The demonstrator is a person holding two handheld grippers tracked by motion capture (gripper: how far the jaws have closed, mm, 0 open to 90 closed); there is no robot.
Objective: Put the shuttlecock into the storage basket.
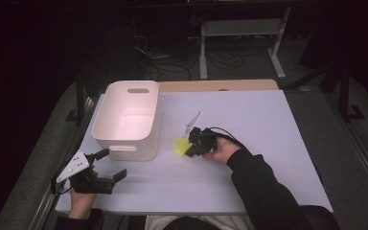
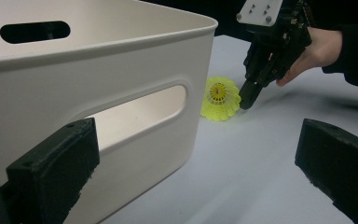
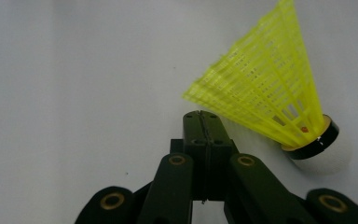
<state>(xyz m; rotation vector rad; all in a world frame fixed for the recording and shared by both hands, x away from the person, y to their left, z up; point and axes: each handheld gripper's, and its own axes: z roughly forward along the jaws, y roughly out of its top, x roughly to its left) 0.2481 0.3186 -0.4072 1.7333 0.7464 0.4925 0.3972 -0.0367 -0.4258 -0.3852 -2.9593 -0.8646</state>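
My right claw (image 1: pixel 190 149) sits near the middle of the white table (image 1: pixel 268 143), its jaws pressed flat together with nothing between them; in the right gripper view the two black jaws meet along a thin seam. The yellow shuttlecock (image 3: pixel 270 98) lies on its side on the table, just beside the closed tips at about one o'clock from them in that view, its mesh skirt fanned up and its cork end with the black band down at four o'clock. I cannot tell whether the tips touch the skirt or only sit next to it, but they are not gripping it.

From above, the shuttlecock (image 1: pixel 181 145) rests at about four o'clock from the white bin (image 1: pixel 127 139), near its right wall and outside it. The bin looks empty inside.

My left claw (image 1: pixel 106 165) waits at the bin's near left corner, at about seven o'clock from it, jaws spread wide and holding nothing.

As I judge it, the job is to get the shuttlecock into the bin, and almost all of it is left: I must open the right jaws, pinch the shuttlecock, lift it over the rim and let go
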